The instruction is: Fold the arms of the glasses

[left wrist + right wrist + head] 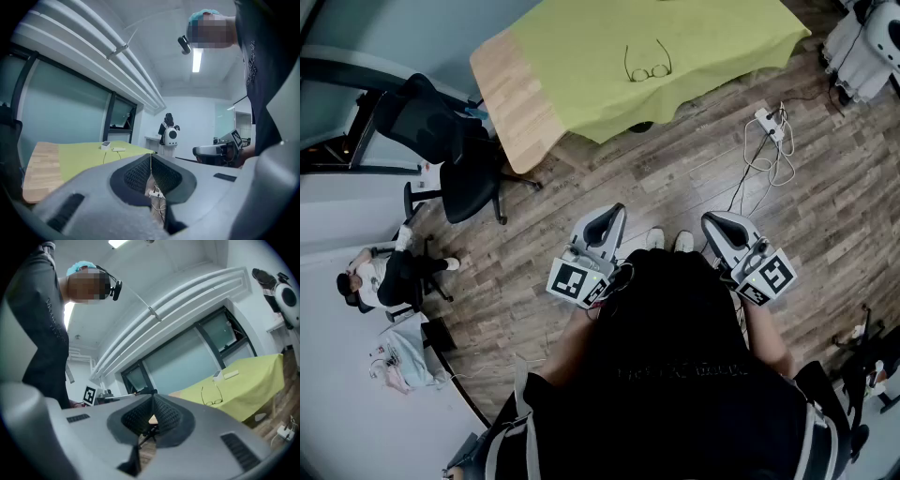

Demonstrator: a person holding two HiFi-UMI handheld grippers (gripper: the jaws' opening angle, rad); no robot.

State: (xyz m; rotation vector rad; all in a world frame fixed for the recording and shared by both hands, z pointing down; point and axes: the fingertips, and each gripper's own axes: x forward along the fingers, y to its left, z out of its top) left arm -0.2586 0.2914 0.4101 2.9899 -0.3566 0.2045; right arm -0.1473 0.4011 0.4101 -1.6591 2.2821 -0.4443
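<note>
The glasses [648, 64] lie on the yellow-green cloth [712, 47] of the table, arms spread open and pointing away from me. The right gripper view also shows the glasses [212, 395] far off on the cloth. I hold both grippers close to my body, well away from the table. My left gripper [614, 212] is shut, its jaws meeting at the tips with nothing between them [151, 154]. My right gripper [712, 218] is shut and empty too [153, 394].
The wooden table [511, 94] has a bare strip left of the cloth. A black office chair [450, 155] stands at its left. A power strip with white cables [769, 141] lies on the floor at right. A person [380, 277] sits at far left. Two small white items [111, 147] rest on the cloth.
</note>
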